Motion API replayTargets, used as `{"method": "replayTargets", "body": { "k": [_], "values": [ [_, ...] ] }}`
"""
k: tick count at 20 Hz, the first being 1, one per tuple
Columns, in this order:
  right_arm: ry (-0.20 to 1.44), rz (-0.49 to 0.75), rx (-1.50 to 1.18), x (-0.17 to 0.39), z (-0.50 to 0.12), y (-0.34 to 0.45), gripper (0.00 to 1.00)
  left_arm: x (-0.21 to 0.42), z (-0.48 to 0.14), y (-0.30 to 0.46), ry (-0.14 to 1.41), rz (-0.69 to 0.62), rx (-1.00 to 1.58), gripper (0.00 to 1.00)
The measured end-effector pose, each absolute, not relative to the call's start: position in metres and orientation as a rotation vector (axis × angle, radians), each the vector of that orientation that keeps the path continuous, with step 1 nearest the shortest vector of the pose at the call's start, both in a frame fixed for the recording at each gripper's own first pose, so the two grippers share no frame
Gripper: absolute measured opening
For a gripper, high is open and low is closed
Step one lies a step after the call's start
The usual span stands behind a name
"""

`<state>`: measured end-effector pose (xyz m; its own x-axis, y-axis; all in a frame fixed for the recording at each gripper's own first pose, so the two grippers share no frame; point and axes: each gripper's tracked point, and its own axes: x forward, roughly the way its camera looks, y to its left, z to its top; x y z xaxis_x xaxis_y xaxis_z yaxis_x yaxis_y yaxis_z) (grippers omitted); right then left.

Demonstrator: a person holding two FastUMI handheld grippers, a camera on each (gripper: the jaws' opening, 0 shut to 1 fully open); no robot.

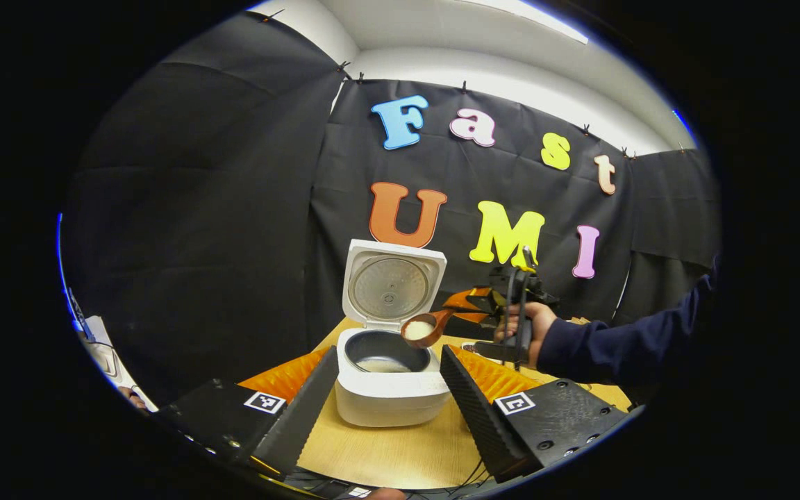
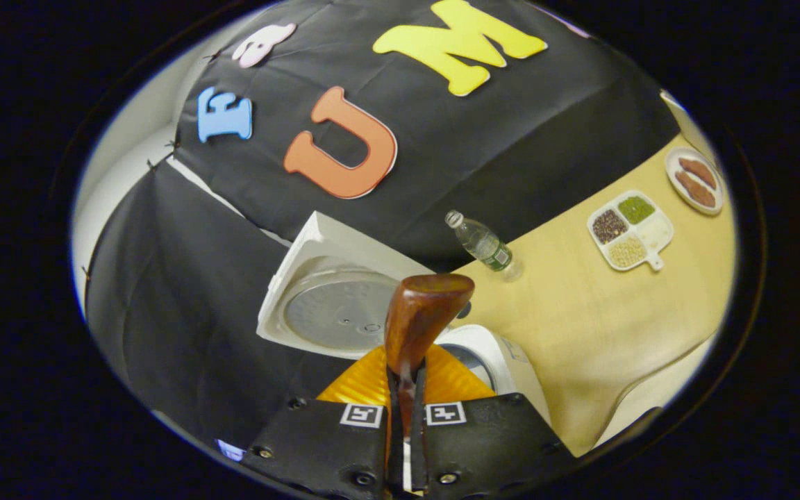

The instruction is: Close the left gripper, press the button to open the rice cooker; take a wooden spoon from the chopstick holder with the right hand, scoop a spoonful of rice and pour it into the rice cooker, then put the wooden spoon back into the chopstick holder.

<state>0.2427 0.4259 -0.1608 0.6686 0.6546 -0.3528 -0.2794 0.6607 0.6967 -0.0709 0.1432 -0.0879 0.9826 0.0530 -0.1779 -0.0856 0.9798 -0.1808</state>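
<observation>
Right gripper [image 2: 405, 417] fingers clamped on wooden spoon [image 1: 426, 328] handle; rice-laden bowl sits over rice cooker [image 1: 389, 378] rim, lid up; left gripper [image 1: 389, 389] fingers apart. Risk: tipping too early, before the bowl's over the pot, spills rice onto table [image 1: 400, 451].

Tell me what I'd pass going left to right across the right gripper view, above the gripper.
White rice cooker lid, standing open → brown wooden spoon → clear plastic water bottle → white divided tray of grains → small white plate of brown food.
</observation>
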Motion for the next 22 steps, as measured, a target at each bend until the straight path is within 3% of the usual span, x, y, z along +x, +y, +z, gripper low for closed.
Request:
{"method": "replayTargets", "body": {
  "k": [9, 22],
  "values": [
    [0.490, 0.556, 0.116, 0.271, -0.157, 0.478, 0.09, -0.086, -0.089, 0.134, 0.156, 0.040, -0.157, 0.94],
    [0.248, 0.676, -0.530, 0.240, -0.158, 0.503, 0.09, -0.087, -0.093, 0.130, 0.157, 0.039, -0.177, 0.94]
  ]
}}
